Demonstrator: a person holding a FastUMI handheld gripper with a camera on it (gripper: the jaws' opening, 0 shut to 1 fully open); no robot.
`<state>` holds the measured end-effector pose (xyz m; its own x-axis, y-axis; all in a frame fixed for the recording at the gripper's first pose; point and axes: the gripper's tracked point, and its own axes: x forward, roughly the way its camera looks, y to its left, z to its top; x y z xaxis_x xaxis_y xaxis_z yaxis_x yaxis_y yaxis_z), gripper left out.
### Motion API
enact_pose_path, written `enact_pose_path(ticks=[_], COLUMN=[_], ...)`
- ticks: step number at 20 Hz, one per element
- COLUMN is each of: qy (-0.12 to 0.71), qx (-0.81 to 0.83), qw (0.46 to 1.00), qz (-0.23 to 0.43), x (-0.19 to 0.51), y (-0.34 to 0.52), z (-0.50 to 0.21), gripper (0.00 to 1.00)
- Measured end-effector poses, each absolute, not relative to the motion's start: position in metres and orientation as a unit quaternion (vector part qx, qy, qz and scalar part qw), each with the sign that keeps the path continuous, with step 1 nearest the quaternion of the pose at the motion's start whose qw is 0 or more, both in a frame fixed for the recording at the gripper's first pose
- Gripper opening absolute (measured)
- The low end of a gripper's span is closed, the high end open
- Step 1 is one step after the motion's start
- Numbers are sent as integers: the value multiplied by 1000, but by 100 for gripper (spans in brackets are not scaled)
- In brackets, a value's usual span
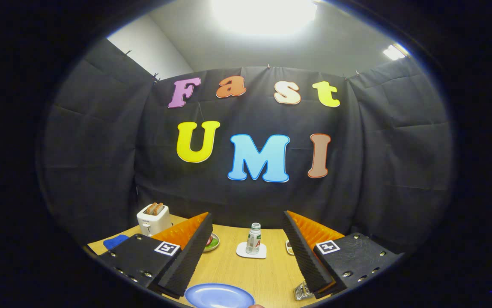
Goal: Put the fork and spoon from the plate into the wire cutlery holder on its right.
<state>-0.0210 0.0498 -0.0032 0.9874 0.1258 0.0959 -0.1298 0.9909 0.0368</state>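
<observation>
Wooden table [267,273] holds one blue plate [219,296] at six o'clock, one bottle [253,238] at twelve, one toaster [154,219] at ten; gripper [246,261] fingers spread wide, bare tabletop between them.

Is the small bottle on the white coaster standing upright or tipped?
Upright: the bottle stands cap-up on its coaster, beyond the open gripper.

Gripper-mounted fisheye, level toward booth wall

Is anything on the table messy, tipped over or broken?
Nothing stands out. The bottle stands upright on its coaster, the toaster sits straight with toast in it, and the blue plate lies flat between the open gripper fingers.
</observation>
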Motion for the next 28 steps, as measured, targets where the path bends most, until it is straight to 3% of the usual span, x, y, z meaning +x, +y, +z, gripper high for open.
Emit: enact_pose_path(ticks=[4,10,28], qy=[-92,-51,-58], qx=[15,-17,-22], qw=[993,996,988], qz=[72,71,139], x=[-26,-39,-37], y=[82,84,154], z=[2,-19,-23], gripper=[99,99,99])
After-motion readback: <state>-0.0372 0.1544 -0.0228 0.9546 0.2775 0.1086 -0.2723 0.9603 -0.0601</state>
